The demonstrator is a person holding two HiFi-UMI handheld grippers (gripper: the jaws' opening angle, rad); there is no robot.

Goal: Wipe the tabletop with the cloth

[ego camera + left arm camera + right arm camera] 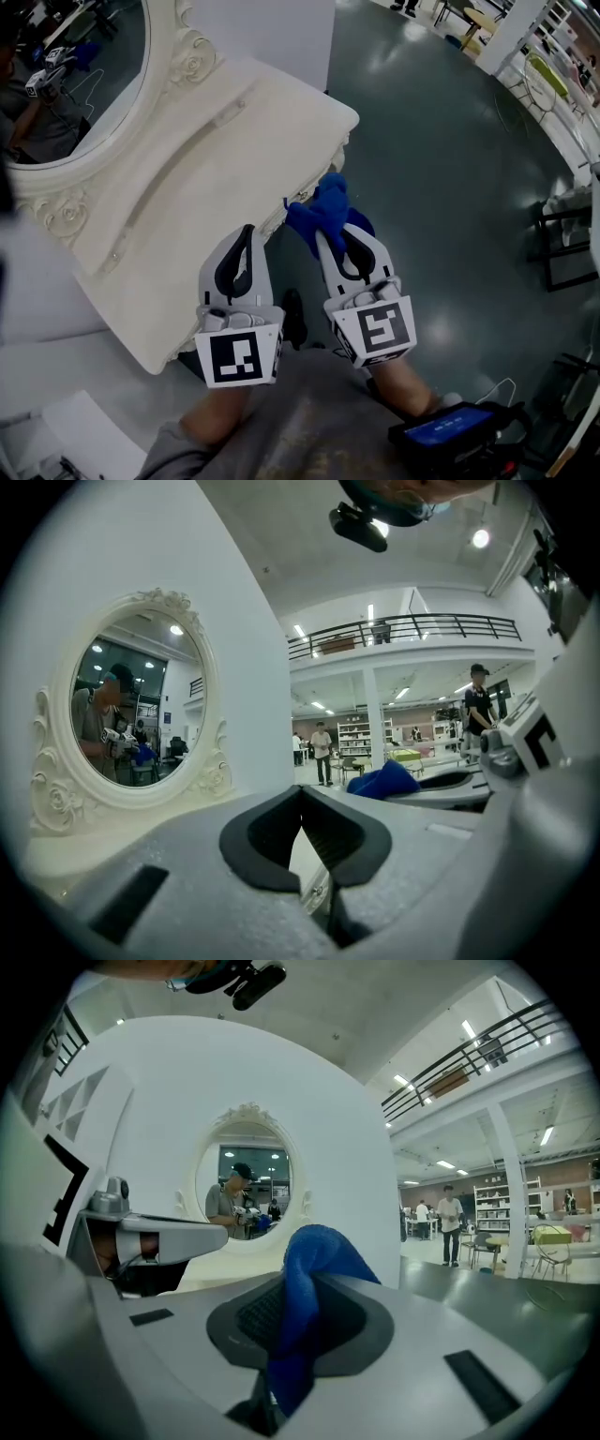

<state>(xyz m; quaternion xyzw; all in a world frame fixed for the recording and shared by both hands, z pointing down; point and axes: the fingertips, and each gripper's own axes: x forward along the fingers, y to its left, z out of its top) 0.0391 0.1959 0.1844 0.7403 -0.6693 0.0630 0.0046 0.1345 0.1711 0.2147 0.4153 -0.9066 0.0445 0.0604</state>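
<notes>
- Head view: the left gripper (247, 234) has its jaws pressed together with nothing in them, and its tips are right at the front edge of the tabletop (234, 141). The right gripper (323, 242) is clamped on the blue cloth (326, 208). The cloth hangs just off that front edge, near the tabletop's right corner. It's over the floor and not on the surface yet.
- Left gripper view: the jaws meet at the tips with nothing caught between them. The oval mirror (131, 705) stands at the back edge, and a bit of the cloth pokes in from the right.
- Right gripper view: the cloth is a bunched-up wad pinched between the jaws. Its long axis runs along the jaws, and the loose end sticks up and forward, roughly toward the mirror.
- My take is that wiping hasn't started.
- I'd bring the right gripper over the corner and tip it down so the wad's loose end lands flat on the top.
- Then drag in long strokes along the tabletop, pressing lightly so the jaws don't scrape the paint.
- That wad is pretty small, so expect lots of overlapping passes.
</notes>
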